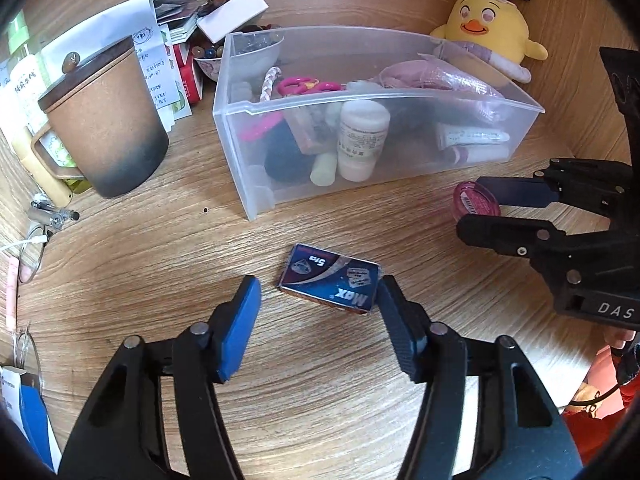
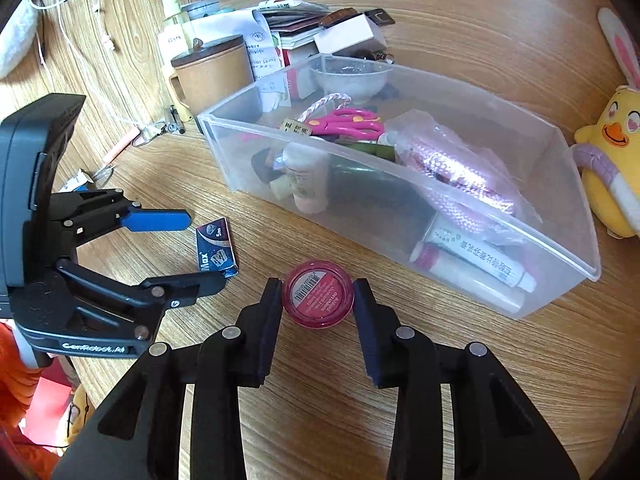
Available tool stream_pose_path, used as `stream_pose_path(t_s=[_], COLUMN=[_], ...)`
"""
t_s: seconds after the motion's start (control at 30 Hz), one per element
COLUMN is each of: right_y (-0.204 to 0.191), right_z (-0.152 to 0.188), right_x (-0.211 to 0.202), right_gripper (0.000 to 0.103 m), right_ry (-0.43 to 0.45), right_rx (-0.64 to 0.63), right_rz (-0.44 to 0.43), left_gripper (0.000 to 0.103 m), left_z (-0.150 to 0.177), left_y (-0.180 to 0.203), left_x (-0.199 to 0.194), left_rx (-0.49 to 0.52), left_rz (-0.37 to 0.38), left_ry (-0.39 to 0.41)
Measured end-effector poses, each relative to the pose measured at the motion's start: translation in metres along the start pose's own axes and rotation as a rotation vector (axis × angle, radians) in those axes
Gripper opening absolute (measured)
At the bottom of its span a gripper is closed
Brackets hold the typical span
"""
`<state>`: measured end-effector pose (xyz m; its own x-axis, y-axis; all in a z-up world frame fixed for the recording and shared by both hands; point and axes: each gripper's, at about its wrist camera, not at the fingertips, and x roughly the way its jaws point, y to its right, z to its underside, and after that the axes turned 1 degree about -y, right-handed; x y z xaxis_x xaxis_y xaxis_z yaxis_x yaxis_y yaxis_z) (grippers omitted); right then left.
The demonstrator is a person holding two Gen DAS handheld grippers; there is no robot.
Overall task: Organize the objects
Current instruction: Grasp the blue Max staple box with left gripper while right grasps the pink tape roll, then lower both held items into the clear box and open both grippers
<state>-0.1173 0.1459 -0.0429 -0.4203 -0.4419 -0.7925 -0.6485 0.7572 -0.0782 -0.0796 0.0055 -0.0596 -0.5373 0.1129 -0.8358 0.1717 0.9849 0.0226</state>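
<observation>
My left tool (image 1: 318,300) straddles the small blue box (image 1: 330,278) lying flat on the bench (image 1: 160,264); the right pad touches its end, the left pad stands clear. My right tool (image 2: 317,300) is clamped on the pink jar (image 2: 318,294), just in front of the clear bin (image 2: 400,216).

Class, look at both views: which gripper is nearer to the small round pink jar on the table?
Right. The right gripper has the pink jar between its fingers; the left gripper is off beside it, straddling the blue box.
</observation>
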Motion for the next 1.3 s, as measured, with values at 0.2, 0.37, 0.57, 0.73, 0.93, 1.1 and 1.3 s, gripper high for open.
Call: stream_pose_path(t_s=[0.2,0.37,0.57,0.73,0.93,1.1,1.3], right_y=[0.007,0.017,0.031,0.045,0.067,0.079,0.087], right_z=[-0.003,-0.006,-0.012,-0.021,-0.035,-0.044,-0.057], right_x=[-0.021,-0.041,-0.066,-0.082,-0.077,-0.061,-0.038], right_gripper=[0.033,0.033,0.033,0.033,0.033,0.033,0.033], right_ry=[0.051,0.102,0.171,0.218,0.224,0.198,0.147], right_rx=[0.015,0.046,0.078,0.099,0.142,0.148,0.138], right_rz=[0.014,0.023,0.050,0.085,0.145,0.159,0.135], left_gripper=[0.049,0.049,0.049,0.049,0.049,0.049,0.049], left_z=[-0.002,-0.007,-0.025,-0.046,-0.069,-0.079,-0.085], left_y=[0.002,0.002,0.003,0.003,-0.001,-0.001,-0.002], left_x=[-0.007,-0.029,-0.057,-0.074,-0.065,-0.048,-0.028], left_rx=[-0.002,-0.007,-0.014,-0.019,-0.037,-0.038,-0.038], left_rz=[0.035,0.044,0.047,0.029,-0.020,-0.048,-0.064], left_ry=[0.024,0.090,0.187,0.259,0.262,0.233,0.190])
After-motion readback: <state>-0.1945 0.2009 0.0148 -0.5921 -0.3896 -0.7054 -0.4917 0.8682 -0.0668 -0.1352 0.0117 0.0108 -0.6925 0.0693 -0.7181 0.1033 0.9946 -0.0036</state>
